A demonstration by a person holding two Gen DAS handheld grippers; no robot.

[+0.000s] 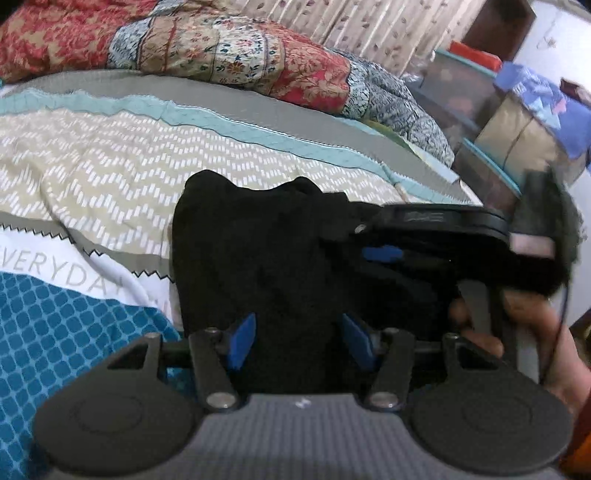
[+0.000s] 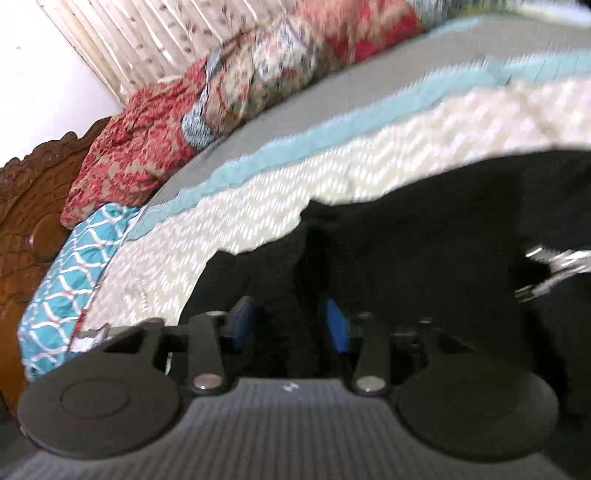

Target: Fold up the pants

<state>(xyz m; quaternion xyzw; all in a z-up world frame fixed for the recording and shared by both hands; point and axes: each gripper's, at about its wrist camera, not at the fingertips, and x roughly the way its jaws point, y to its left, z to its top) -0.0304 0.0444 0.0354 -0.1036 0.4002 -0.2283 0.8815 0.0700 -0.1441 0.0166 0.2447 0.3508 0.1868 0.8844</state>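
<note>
Bedspread (image 1: 110, 158): woven, banded in grey, teal and beige with white dashes in zigzags; a white strip printed "EVERYDAY", then blue grid cloth at the near left; spread beneath everything.
Quilt (image 1: 229, 48): red, cream and blue floral patchwork, bunched along the far edge of the bed, well apart from the grippers.
Curtain (image 1: 369, 26): pale, pleated, small leaf print, behind the quilt.
Headboard (image 2: 26, 206): carved brown wood, at the left in the right wrist view.
Bins (image 1: 461, 92): clear, teal-rimmed, stacked beside the bed, with blue cloth on top.
Pants (image 1: 266, 258): black, soft, matte, in a thick heap on the beige band; hiding the bedspread ahead of both grippers.
Right gripper (image 2: 291, 321): blue pads set apart, black fabric between them; grip unclear through blur.
Left gripper (image 1: 299, 343): blue pads spread wide, pants fabric filling the gap, not pinched.
</note>
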